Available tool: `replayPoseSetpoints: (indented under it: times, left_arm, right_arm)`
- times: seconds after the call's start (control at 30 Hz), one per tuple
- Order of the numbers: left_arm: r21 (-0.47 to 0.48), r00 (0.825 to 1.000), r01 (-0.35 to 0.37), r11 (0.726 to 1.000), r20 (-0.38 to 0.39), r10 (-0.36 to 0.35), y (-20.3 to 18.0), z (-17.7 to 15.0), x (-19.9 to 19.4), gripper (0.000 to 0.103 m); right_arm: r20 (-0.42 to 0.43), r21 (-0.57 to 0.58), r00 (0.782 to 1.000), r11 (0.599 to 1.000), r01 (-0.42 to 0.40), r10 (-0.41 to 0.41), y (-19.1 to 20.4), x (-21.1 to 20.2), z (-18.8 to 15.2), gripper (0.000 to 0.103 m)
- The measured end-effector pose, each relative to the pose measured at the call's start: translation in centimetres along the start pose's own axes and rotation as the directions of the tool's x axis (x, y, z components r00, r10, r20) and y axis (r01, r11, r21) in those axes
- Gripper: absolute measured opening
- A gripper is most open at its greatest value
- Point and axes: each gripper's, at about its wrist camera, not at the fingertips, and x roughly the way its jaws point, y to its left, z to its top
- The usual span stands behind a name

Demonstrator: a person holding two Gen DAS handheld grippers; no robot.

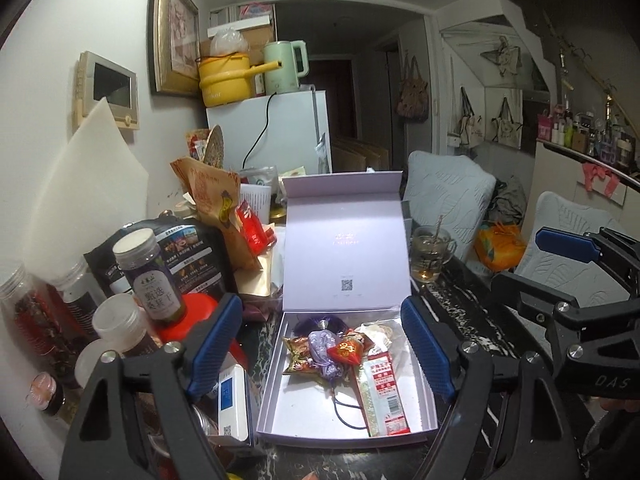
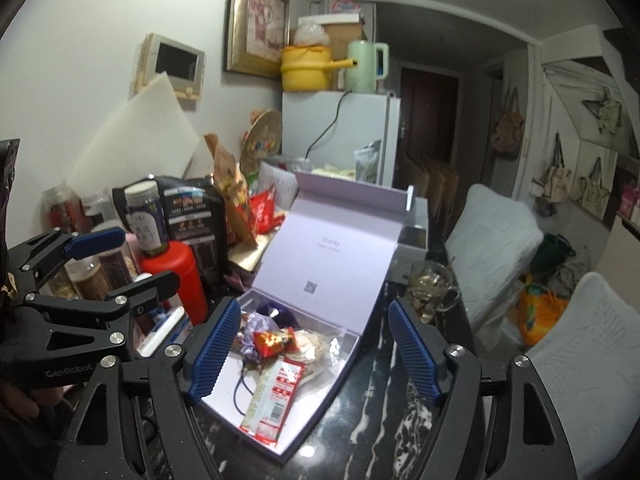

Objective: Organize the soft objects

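a cluttered black marble table by a white wall holds an open lilac box, lid upright, with a purple pouch, a red sachet and a red-and-white packet inside. the left gripper and right gripper stand spread above it, pinching nothing. the right view reads "genrobot" on the left gripper's body; the left view shows "das" on the right's.
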Motion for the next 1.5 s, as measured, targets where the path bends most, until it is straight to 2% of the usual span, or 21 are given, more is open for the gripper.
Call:
replayPoseSetpoints:
  times: [0.1, 0.17, 0.23, 0.7, 1.03, 1.5]
  left_arm:
    - [0.002, 1.000, 0.006, 1.000, 0.019, -0.006, -0.1, 0.0, -1.3, 0.084]
    - [0.001, 0.999, 0.012, 1.000, 0.037, -0.012, -0.2, -0.1, -2.3, 0.093]
    - [0.003, 0.998, 0.010, 1.000, 0.060, -0.010, -0.3, -0.4, -3.5, 0.095]
    - [-0.024, 0.998, 0.041, 0.999, 0.051, -0.040, -0.6, -3.4, -6.4, 0.095]
    - [-0.053, 0.999, 0.032, 0.998, -0.009, -0.033, -0.6, -6.9, -6.2, 0.095]
    - [-0.080, 0.993, 0.069, 0.994, -0.087, -0.076, -1.4, -10.7, -5.7, 0.095]
  right_arm:
    - [0.013, 0.012, 1.000, 1.000, 0.016, -0.016, 0.2, -1.5, -0.1, 0.084]
    - [0.023, 0.017, 0.999, 0.999, 0.029, -0.030, 0.2, -2.4, -0.2, 0.085]
    - [0.029, 0.030, 0.999, 0.999, 0.044, -0.045, 0.2, -3.4, -0.4, 0.086]
    - [0.027, 0.066, 0.995, 0.994, 0.090, -0.092, 0.9, -7.3, -3.5, 0.090]
    - [-0.026, 0.104, 0.995, 0.989, 0.102, -0.100, 1.5, -7.6, -7.5, 0.090]
    - [-0.091, 0.122, 0.991, 0.987, 0.107, -0.096, 2.7, -7.2, -11.5, 0.090]
